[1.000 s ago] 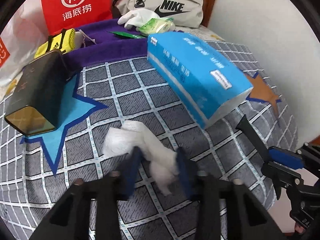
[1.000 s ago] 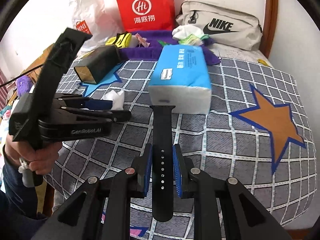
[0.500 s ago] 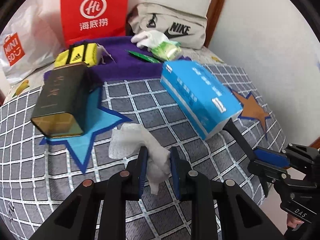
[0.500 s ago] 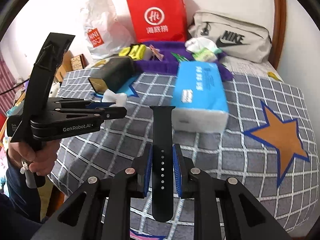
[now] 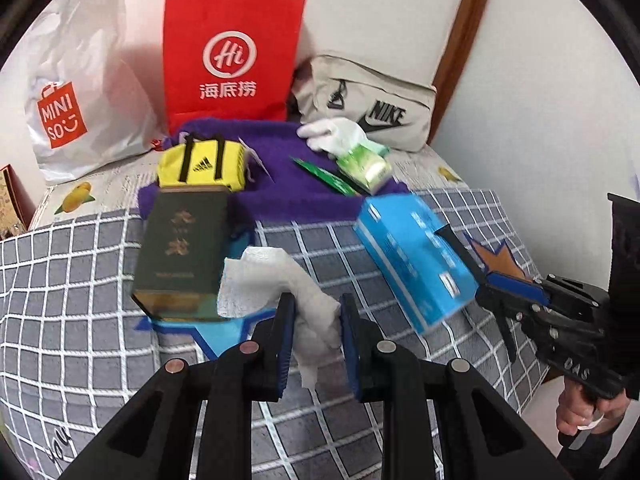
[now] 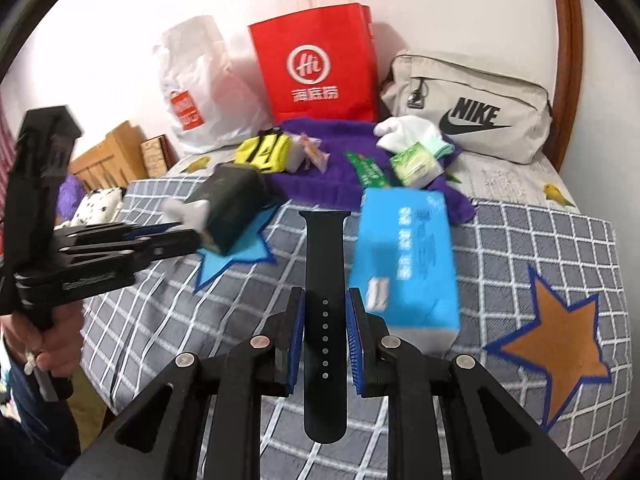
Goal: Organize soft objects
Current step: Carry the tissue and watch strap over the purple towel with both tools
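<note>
The left gripper (image 5: 316, 320) is clamping a crumpled white tissue (image 5: 276, 280) between its blue pads; the tissue is bunching up out of the jaws toward the far left, with a loose tail hanging down between the fingers, and it is hanging clear of the grey checked bedspread (image 5: 80, 320). Just beyond and to the left of the tissue a dark green box (image 5: 180, 256) is lying on a blue star patch (image 5: 224, 332). The right gripper (image 6: 325, 320) is pinching a black watch strap (image 6: 325, 272) lengthwise, the strap running straight along the line of the fingers, its wide end sticking out far past the fingertips and its rounded end reaching back near the camera. To the right of the strap a blue tissue pack (image 6: 404, 272) is resting on the bedspread, near an orange star patch (image 6: 556, 340). Farther back a purple towel (image 6: 320, 168) is carrying a yellow pouch (image 6: 264, 152), a white glove (image 6: 408, 132) and a green tissue packet (image 6: 416, 164). Against the far wall a red paper bag (image 6: 316, 64), a white plastic bag (image 6: 196, 88) and a beige Nike bag (image 6: 472, 108) are standing. A hand (image 6: 48, 344) is gripping the left tool's handle at the near left
</note>
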{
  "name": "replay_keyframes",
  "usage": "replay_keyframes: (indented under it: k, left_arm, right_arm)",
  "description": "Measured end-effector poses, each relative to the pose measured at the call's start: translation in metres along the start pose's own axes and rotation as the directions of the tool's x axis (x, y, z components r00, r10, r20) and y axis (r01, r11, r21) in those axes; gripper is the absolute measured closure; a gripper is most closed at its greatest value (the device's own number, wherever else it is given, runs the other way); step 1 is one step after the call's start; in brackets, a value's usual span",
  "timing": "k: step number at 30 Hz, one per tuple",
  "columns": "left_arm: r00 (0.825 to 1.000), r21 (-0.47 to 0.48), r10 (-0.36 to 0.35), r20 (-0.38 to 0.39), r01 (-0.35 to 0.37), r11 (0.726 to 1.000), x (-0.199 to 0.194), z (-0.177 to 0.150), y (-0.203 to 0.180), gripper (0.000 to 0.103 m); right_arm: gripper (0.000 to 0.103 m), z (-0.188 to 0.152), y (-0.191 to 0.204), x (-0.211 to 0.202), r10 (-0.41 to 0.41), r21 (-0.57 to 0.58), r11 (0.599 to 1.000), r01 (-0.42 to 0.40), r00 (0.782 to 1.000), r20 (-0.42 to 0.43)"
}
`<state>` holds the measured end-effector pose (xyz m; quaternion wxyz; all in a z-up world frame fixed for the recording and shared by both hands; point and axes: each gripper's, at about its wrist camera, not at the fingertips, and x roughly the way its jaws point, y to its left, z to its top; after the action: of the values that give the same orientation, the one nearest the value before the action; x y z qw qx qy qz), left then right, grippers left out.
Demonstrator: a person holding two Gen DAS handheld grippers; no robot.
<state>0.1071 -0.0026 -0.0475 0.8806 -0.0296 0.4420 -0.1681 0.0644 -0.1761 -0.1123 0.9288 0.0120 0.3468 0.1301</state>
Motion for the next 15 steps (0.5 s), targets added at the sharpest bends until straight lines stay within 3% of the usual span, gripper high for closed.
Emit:
replay_keyframes:
  k: [15]
  left_arm:
    - [0.995,-0.064,0.075,0.061,-0.071,0.995,0.007,0.078,0.048,0.082]
  right_arm:
    - [0.083,0.099,-0.022,0.029,-0.003,0.006,1.000,0.003,0.999,0.051]
